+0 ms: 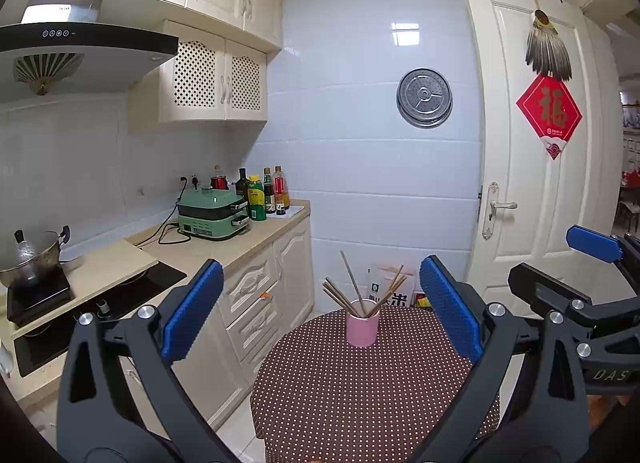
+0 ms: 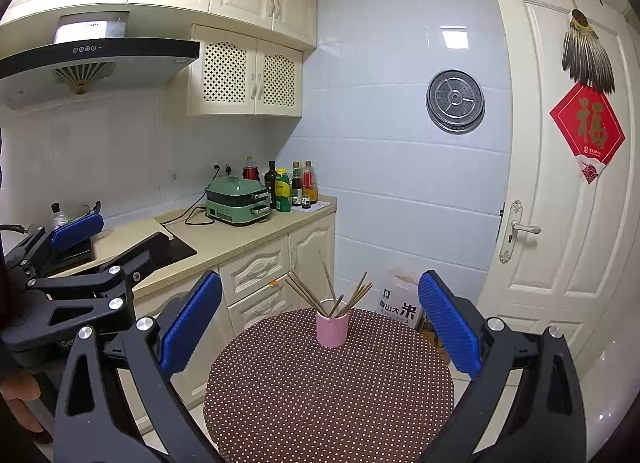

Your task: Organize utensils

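Both my claws, left (image 1: 320, 311) and right (image 2: 320, 315), are spread wide and hold nothing; the pink cup (image 1: 362, 327) of chopsticks (image 1: 360, 287) stands upright near the far side of the dotted round table (image 1: 360, 395), well apart from my fingers. A clumsy reach could tip that light cup or snag the splayed sticks. The table's near edge is cut off, so I can't tell whether any utensils lie there

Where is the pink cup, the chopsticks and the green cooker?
pink cup (image 1: 362, 329), left wrist view, front wall.
chopsticks (image 1: 352, 279), left wrist view, one stick's shaft.
green cooker (image 2: 236, 197), right wrist view, lid and side.
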A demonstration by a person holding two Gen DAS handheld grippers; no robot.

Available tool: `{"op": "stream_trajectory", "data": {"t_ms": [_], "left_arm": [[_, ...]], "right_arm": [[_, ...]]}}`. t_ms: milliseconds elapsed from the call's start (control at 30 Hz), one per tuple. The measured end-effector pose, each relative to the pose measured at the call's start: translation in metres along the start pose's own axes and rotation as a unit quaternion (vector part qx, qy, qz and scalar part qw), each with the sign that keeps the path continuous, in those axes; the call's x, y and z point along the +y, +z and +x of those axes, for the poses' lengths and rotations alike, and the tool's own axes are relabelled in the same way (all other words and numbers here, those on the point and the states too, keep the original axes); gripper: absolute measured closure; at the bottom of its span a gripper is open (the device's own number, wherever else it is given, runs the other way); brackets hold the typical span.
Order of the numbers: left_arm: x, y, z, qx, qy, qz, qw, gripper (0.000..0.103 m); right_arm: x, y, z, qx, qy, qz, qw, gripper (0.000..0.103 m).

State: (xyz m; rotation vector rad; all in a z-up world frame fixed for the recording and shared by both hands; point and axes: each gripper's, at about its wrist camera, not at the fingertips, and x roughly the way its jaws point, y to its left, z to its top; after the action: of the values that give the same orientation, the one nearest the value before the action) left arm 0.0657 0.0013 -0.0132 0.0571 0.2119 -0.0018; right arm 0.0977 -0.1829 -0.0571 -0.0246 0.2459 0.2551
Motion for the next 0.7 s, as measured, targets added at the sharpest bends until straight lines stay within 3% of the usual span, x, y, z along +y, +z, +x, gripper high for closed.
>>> {"op": "stream_trajectory", "data": {"t_ms": [700], "left_arm": [[0.0017,0.0025,-0.0042,-0.007,0.002,0.002,1.0000,0.007]], "right_arm": [[-0.0008,0.0004,-0.0037,-0.011,0.001,0.002,1.000,0.008]]}}
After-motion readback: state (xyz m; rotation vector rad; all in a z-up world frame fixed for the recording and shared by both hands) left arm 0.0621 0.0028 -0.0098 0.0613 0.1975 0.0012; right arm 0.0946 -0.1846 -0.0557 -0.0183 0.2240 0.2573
